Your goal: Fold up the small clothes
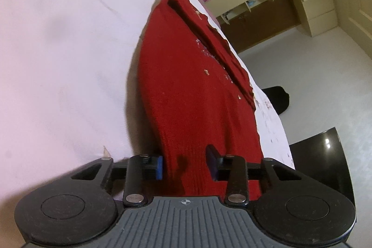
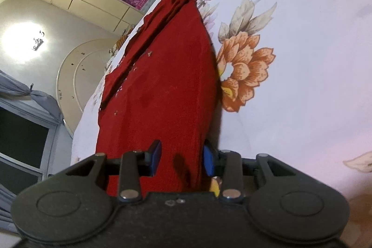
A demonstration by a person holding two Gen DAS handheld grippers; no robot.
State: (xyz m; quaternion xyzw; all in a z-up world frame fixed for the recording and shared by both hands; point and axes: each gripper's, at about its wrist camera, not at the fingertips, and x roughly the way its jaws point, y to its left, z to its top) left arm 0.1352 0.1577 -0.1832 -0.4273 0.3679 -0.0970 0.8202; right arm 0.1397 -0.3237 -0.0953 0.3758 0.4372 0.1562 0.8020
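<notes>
Both views are bright and fairly sharp at the centre, with strong fisheye bending and dark vignette corners at the edges. In the right wrist view a lamp (image 2: pixel 25 41) flares white well left of the gripper (image 2: pixel 181 160), washing out the wall around it. The sheet (image 1: pixel 58 50) takes a pink cast. The cloth (image 1: pixel 190 97) throws a soft shadow leftward.
</notes>
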